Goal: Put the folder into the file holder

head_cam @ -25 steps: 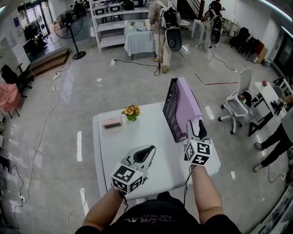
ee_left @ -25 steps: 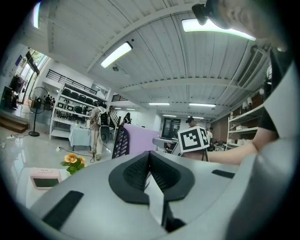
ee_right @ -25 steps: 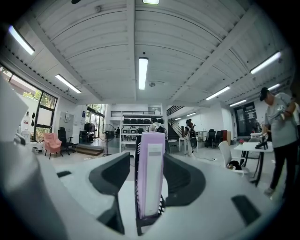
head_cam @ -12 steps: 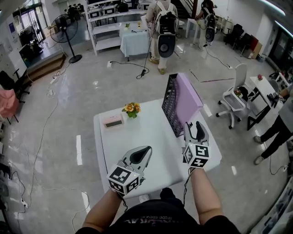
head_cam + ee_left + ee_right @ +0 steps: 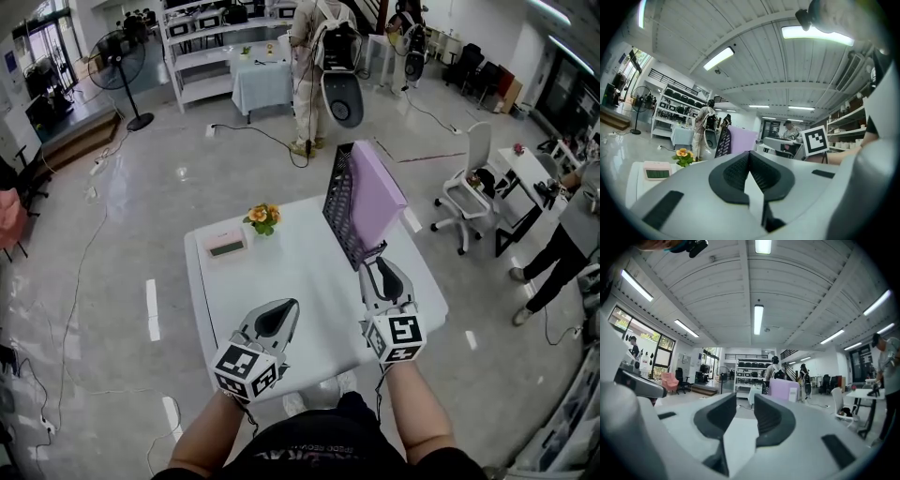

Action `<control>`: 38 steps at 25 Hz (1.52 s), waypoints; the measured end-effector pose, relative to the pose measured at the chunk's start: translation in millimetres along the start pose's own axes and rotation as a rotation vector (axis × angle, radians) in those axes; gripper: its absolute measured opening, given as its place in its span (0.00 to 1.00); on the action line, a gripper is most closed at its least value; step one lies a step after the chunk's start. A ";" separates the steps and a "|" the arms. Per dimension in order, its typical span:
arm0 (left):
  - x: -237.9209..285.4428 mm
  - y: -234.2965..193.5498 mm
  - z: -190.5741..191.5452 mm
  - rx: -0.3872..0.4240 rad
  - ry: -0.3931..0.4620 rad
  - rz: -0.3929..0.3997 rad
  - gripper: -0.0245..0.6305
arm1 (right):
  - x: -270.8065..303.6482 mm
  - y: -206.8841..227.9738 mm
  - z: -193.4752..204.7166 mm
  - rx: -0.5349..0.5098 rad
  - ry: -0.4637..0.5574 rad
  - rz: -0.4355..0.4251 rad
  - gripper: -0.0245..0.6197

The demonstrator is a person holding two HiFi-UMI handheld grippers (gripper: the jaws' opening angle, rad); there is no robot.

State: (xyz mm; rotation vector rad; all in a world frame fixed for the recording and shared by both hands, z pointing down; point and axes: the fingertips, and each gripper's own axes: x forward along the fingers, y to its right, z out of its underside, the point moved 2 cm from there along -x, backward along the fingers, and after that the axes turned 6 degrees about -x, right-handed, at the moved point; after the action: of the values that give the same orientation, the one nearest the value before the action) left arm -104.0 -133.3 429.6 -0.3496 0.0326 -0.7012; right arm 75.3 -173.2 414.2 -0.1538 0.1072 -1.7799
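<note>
Retreating right gripper (image 5: 381, 267), fingers (image 5: 769, 417) closing, empty.

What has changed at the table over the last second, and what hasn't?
The right gripper has drawn back toward the person from beside the near end of the folder. Its jaws have just been closing, with nothing between them. The left gripper stays shut and empty. The folder still stands in the file holder, and the flowers and pink box are unmoved.

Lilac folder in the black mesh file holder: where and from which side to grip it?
Probably by its free top edge, from above: the lilac folder stands on edge, and the black mesh file holder walls off its left face.
</note>
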 end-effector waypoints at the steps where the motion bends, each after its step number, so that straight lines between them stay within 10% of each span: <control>1: -0.6 0.8 -0.2 0.000 0.004 -0.004 0.04 | -3.9 -3.3 -3.4 -0.009 0.005 -0.012 0.20; 4: -1.8 5.4 -0.9 0.001 0.022 -0.013 0.04 | -14.7 -9.8 -12.3 -0.041 0.023 -0.041 0.04; 38: 6.8 190.6 63.0 0.019 0.085 -0.342 0.04 | -155.0 41.0 3.2 0.032 0.117 -0.529 0.04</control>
State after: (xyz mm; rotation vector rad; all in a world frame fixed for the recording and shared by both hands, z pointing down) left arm 29.8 16.6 427.4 -0.3099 0.0471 -1.0545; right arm 147.7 -30.4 403.9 -0.0558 0.1300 -2.3182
